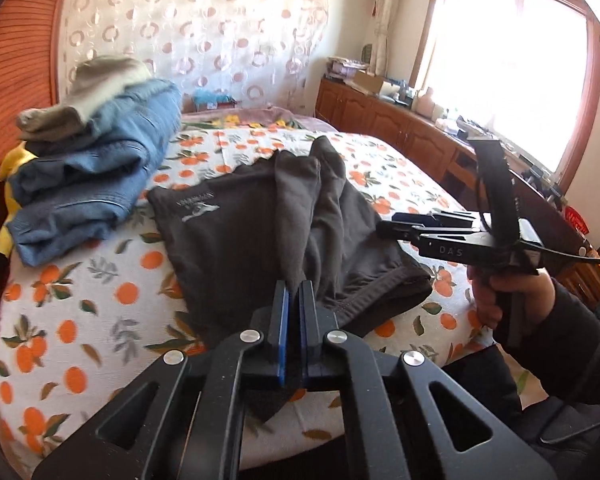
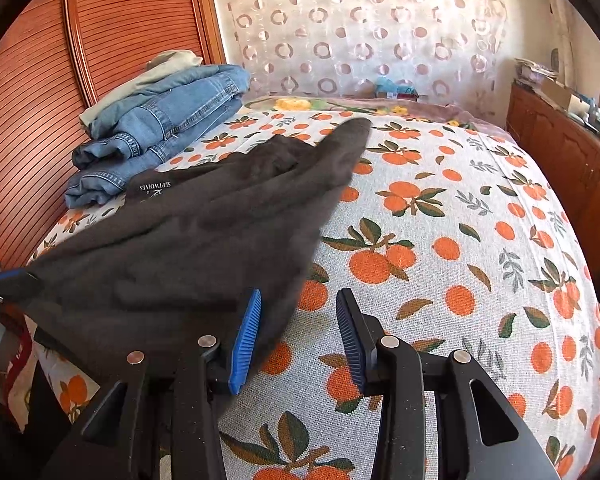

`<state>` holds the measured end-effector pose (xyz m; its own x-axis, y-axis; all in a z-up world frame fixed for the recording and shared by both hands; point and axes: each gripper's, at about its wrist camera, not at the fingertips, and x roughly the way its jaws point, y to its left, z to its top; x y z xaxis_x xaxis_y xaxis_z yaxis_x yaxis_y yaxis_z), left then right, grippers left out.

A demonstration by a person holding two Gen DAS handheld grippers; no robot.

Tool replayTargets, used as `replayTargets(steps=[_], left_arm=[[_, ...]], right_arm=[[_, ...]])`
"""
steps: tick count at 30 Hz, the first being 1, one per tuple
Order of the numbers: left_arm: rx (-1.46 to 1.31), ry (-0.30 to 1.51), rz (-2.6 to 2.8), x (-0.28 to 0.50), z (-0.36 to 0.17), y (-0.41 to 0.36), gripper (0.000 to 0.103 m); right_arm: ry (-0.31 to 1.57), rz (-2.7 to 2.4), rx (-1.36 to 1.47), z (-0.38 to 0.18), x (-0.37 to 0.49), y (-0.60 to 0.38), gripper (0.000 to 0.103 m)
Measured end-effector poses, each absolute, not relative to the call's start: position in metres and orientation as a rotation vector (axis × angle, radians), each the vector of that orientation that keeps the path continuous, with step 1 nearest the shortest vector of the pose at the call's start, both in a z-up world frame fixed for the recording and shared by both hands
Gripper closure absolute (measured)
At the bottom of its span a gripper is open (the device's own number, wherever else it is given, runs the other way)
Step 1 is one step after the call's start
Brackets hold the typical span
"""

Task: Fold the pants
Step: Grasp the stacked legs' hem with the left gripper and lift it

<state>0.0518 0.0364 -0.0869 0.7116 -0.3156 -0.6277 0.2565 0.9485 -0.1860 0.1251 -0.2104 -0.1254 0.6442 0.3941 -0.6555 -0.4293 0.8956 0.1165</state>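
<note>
Dark grey pants (image 1: 268,216) lie partly folded on the bed, with a small logo print near the far left corner. My left gripper (image 1: 294,300) is shut on a raised fold of the pants and holds it above the bed. In the right wrist view the pants (image 2: 188,232) stretch from the left edge to a point at the upper middle. My right gripper (image 2: 298,320) is open and empty just right of the pants' near edge, above the bedspread. It also shows in the left wrist view (image 1: 420,228), held beside the pants' right side.
The bed has a white spread with an orange-fruit print (image 2: 440,240). A stack of folded jeans and other clothes (image 1: 92,168) sits at the far left by the wooden headboard (image 2: 60,80). A low wooden cabinet (image 1: 400,120) runs under the window at right.
</note>
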Motion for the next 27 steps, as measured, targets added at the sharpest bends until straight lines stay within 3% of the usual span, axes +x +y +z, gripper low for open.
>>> replayTargets(steps=[10, 14, 17, 19, 27], left_arm=[[-0.12, 0.791, -0.251, 0.051, -0.111, 0.054, 0.097], [-0.117, 0.781, -0.235, 0.057, -0.103, 0.055, 0.084], [-0.105, 0.768, -0.24, 0.067, -0.096, 0.053, 0.069], [-0.096, 0.76, -0.251, 0.076, -0.093, 0.049, 0.051], [-0.053, 0.754, -0.308, 0.13, -0.084, 0.021, 0.05]], right_arm=[[0.735, 0.467, -0.05, -0.126, 0.125, -0.21, 0.062], [0.736, 0.467, -0.05, -0.126, 0.125, -0.209, 0.062], [0.736, 0.467, -0.05, -0.126, 0.125, -0.209, 0.062], [0.736, 0.467, -0.048, -0.126, 0.125, -0.21, 0.062], [0.729, 0.466, -0.05, -0.126, 0.123, -0.21, 0.062]])
